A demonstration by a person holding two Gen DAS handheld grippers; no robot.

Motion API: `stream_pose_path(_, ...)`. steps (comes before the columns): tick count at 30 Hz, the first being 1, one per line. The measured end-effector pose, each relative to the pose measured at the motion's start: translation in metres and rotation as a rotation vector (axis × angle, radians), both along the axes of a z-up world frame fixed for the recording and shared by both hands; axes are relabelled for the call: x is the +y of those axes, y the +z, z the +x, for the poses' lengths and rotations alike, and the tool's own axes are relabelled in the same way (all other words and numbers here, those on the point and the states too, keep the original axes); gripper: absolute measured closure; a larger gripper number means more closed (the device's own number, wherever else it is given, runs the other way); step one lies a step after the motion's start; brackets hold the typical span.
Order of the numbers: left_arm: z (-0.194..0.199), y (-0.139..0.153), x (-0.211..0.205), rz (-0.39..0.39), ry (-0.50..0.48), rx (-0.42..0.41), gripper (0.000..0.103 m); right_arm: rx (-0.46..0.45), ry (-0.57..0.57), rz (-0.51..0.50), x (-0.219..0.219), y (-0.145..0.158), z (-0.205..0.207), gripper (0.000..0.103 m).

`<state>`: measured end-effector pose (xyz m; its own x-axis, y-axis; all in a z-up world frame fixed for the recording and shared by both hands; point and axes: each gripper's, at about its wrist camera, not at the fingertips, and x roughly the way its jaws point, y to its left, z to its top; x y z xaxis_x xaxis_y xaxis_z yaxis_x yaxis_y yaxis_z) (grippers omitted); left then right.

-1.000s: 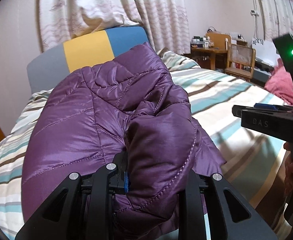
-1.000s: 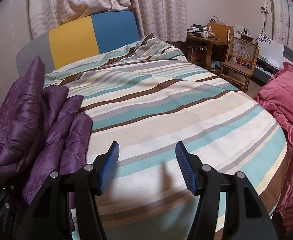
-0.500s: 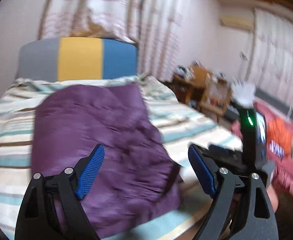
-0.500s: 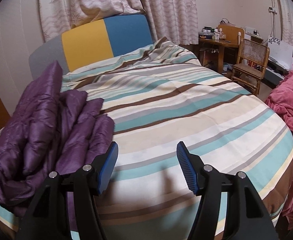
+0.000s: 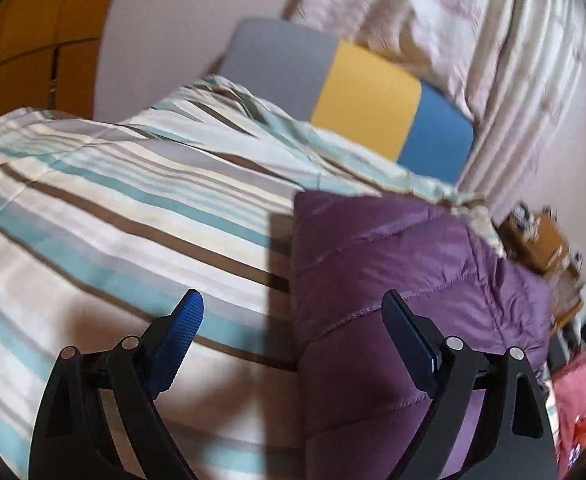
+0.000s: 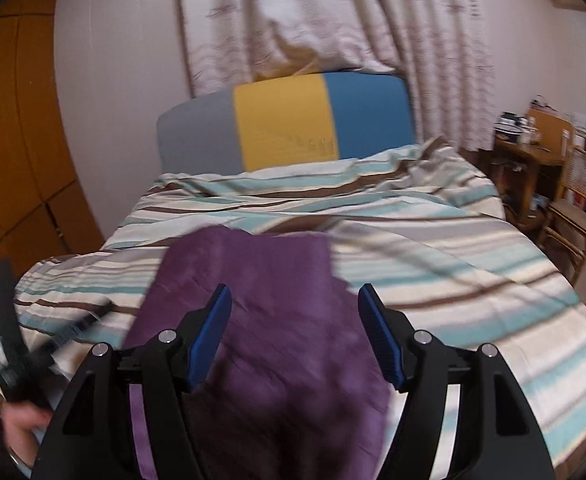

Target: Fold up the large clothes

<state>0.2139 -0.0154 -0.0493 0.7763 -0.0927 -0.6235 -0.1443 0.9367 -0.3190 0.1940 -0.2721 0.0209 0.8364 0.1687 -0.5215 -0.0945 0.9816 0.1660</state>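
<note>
A purple quilted jacket lies folded flat on the striped bed. My left gripper hangs over its left edge, jaws still opening, nothing between the blue pads. In the right wrist view the jacket lies straight ahead on the bed. Above it my right gripper hovers with jaws opening and no cloth pinched. The left gripper shows blurred at that view's left edge, held by a hand.
A grey, yellow and blue headboard backs the bed, with curtains behind. A wooden desk and chair stand at the right. A wooden wardrobe is at the left. Pink bedding lies beyond the bed's right side.
The left gripper let go of the bunched jacket, which dropped flat on the bed, then swung left and rolled. The right gripper rose and turned left over the jacket.
</note>
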Motion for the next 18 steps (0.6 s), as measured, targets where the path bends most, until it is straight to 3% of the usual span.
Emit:
stream_pose_path(5, 0.018, -0.009, -0.037, 0.12, -0.072, 0.073, 0.014, 0.106, -0.014, 0.045, 0.031, -0.002, 0.074, 0.038)
stream_pose_path(9, 0.018, -0.014, -0.044, 0.142, -0.078, 0.064, 0.016, 0.173, -0.01, 0.019, 0.043, -0.031, 0.11, 0.039)
stream_pose_path(13, 0.018, -0.018, -0.052, 0.157, -0.116, 0.045, 0.017, 0.153, -0.023, -0.061, 0.033, -0.061, 0.114, 0.039)
stream_pose_path(18, 0.01, -0.017, -0.081, 0.219, -0.214, 0.008, 0.017, 0.155, -0.07, -0.037, -0.005, -0.092, 0.089, 0.039)
